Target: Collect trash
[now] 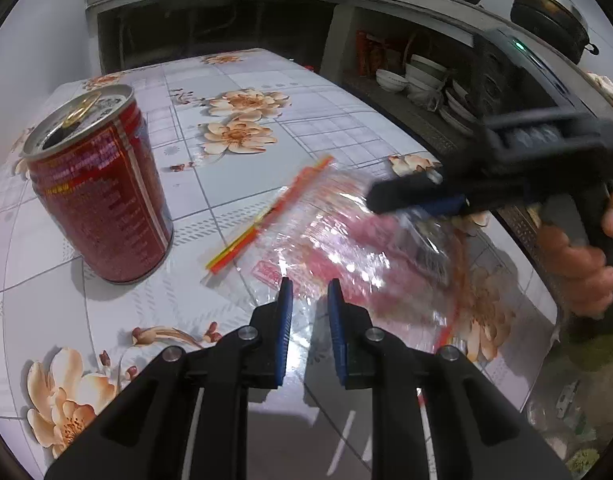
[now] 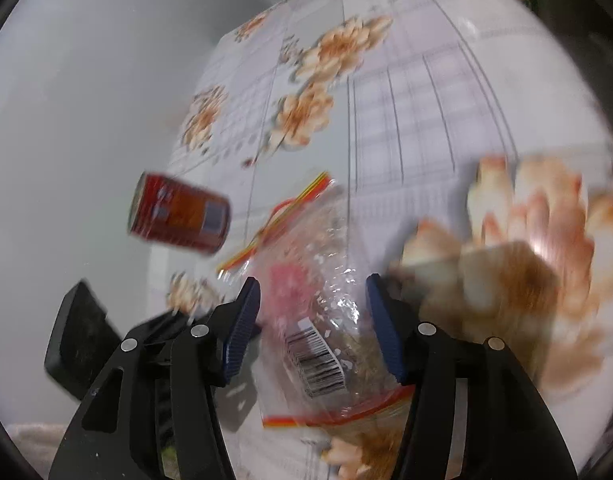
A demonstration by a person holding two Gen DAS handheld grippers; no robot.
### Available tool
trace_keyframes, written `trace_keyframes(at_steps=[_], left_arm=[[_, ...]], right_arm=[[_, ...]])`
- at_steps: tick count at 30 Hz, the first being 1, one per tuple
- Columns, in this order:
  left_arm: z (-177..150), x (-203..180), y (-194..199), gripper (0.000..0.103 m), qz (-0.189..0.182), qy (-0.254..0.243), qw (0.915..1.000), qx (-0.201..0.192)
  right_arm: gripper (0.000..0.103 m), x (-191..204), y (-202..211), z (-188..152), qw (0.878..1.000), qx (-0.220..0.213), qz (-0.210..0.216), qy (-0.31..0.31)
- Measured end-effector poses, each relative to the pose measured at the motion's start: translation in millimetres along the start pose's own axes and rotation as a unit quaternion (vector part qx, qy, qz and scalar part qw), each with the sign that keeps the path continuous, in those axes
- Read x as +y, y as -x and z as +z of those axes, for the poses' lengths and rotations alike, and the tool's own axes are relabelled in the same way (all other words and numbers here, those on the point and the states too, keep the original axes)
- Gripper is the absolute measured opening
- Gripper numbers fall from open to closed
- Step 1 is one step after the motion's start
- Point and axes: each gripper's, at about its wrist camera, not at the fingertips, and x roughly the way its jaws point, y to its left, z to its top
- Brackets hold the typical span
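1. Trash is seen on the floral counter (image 1: 266,80): a clear plastic bag (image 1: 346,248) with a striped edge lies flat, and a red can (image 1: 102,200) stands upright just beside it.
2. The left gripper (image 1: 309,292) is nearly closed at the near edge of the bag; whether the film is pinched cannot be told.
3. The right gripper (image 2: 313,300) is open, with the bag between its fingers.
4. Probably, a firm pinch on the thin film should be confirmed before lifting.
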Motion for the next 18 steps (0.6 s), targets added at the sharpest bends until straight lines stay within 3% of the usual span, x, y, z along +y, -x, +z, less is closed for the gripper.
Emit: trace_keyframes(at_steps=[4, 6, 9, 10, 14, 18], left_arm=[[-4.6, -7.0, -1.7, 0.017, -0.006, -0.008, 0.9999, 0.001], [-6.1, -8.5, -1.6, 0.017, -0.009, -0.008, 0.9999, 0.001], [-7.3, -6.5, -0.5, 0.017, -0.013, -0.003, 0.9999, 0.000], [-7.9, -6.2, 0.6, 0.017, -0.012, -0.003, 0.9999, 0.000], [-7.8, -0.7, 12.0, 0.019, -0.008, 0.006, 0.9998, -0.014], [-3.5, 11.7, 44.4, 0.051, 0.004, 0.026, 0.9974, -0.067]], right_arm=[[0.053, -1.5, -4.9, -24.2, 0.998, 0.026, 0.062, -0.021], [0.046, -2.5, -5.3, -33.1, 0.996, 0.023, 0.074, -0.034], [0.026, -8.8, -5.6, -40.3, 0.995, 0.008, 0.082, -0.059], [0.015, -11.1, -5.8, -41.7, 0.994, 0.006, 0.085, -0.066], [0.007, -15.3, -5.7, -48.8, 0.993, -0.008, 0.083, -0.086], [0.006, -17.5, 2.5, -49.3, 0.992, -0.026, 0.075, -0.095]])
